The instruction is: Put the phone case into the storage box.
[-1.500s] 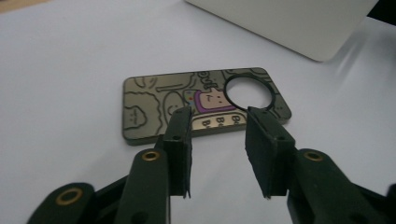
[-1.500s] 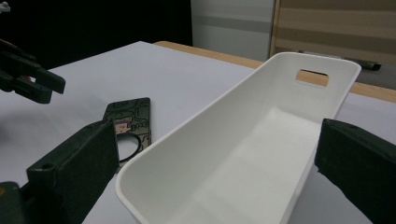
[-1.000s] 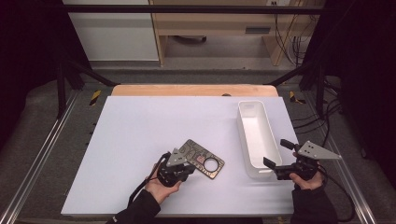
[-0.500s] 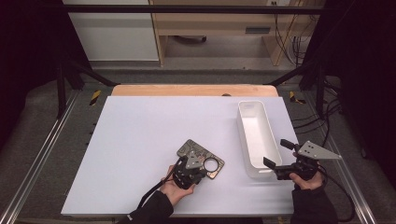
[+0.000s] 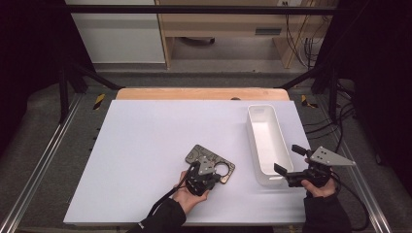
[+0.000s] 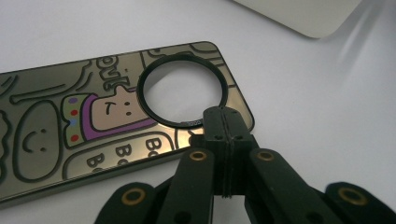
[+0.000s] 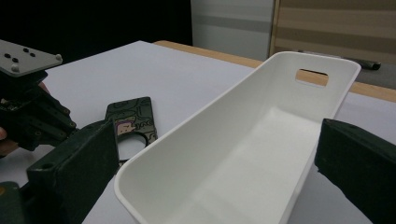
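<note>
Jaws of the left gripper (image 5: 210,171) were pressed together at the near rim of the black ring (image 6: 180,91) set in the card (image 5: 210,164); in the left gripper view the closed tips met right at the ring's edge, but whether the rim was pinched between them could not be told. The card, a dark flat plate with gold cartoon figures and a purple patch, lay flat on the white table (image 5: 145,155), just left of the bin (image 5: 267,141). Its ring end pointed toward the bin's near end, with a strip of bare table between them. The left hand (image 5: 189,196) held the gripper over the card's near edge.

On the other side of the bin, the right gripper (image 5: 289,166) hovered with its jaws wide apart, one on each side of the bin's near end, neither pad touching the wall. In the right gripper view the white bin (image 7: 243,154) ran away between the two jaws, a handle slot cut in its far wall, and the card (image 7: 133,121) lay left of it beside the left gripper (image 7: 70,126). The right hand (image 5: 318,187) sat at the bin's near right corner.
</note>
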A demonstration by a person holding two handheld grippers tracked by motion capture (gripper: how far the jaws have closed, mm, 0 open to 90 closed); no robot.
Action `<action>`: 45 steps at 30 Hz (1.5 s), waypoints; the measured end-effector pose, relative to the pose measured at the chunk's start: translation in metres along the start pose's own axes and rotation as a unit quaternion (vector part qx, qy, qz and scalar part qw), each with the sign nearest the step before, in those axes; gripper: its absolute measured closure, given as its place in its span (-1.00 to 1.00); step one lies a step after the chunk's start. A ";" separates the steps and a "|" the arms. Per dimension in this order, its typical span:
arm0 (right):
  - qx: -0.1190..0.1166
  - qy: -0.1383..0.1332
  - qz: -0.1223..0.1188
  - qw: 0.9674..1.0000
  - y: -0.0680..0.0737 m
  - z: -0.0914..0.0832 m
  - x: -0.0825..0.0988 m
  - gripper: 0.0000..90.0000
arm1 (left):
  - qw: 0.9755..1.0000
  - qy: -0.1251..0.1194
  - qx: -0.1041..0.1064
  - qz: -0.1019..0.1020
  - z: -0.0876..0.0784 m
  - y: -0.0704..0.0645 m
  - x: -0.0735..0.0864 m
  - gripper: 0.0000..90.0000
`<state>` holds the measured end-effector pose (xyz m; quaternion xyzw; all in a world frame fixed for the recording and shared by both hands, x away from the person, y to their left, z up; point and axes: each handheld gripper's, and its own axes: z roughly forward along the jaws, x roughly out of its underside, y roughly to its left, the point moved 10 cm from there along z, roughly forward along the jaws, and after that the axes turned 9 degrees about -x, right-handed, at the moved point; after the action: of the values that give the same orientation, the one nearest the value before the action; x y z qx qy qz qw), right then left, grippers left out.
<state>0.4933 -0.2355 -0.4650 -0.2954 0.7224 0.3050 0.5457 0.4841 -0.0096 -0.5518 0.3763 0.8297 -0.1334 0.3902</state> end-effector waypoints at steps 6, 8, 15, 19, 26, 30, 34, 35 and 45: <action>-0.001 0.001 0.000 1.000 0.000 0.000 0.000 -0.99 | 1.000 -0.016 0.000 0.003 -0.008 0.006 -0.007 0.98; 0.000 0.001 0.000 1.000 0.000 0.000 0.000 -0.99 | 1.000 -0.020 -0.001 0.001 -0.011 0.009 -0.009 0.98; 0.000 -0.001 -0.003 1.000 0.000 0.000 0.000 -0.99 | 0.999 -0.036 -0.010 -0.003 -0.032 0.037 -0.024 0.98; 0.000 0.001 -0.002 1.000 0.001 0.000 0.001 -0.99 | 0.999 -0.038 -0.017 -0.012 -0.042 0.059 -0.033 0.97; 0.000 0.001 -0.002 1.000 0.000 0.000 0.001 -0.99 | 0.998 -0.035 -0.034 -0.028 -0.038 0.089 -0.040 0.98; 0.001 0.002 -0.002 1.000 0.000 0.000 0.001 -0.99 | 0.998 -0.032 -0.046 -0.033 -0.031 0.105 -0.046 0.98; 0.000 0.003 -0.002 1.000 0.000 0.001 0.001 -0.99 | 0.998 -0.025 -0.051 -0.037 -0.025 0.111 -0.048 0.98; 0.000 0.003 -0.002 1.000 0.000 0.001 0.001 -0.99 | 0.998 -0.023 -0.052 -0.039 -0.022 0.113 -0.049 0.98; -0.001 0.003 -0.002 1.000 0.000 0.001 0.001 -0.99 | 0.996 0.002 -0.069 -0.048 0.012 0.123 -0.050 0.97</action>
<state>0.4933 -0.2348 -0.4667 -0.2980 0.7234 0.3038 0.5437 0.6011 0.0421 -0.5133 0.3079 0.8548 -0.0936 0.4071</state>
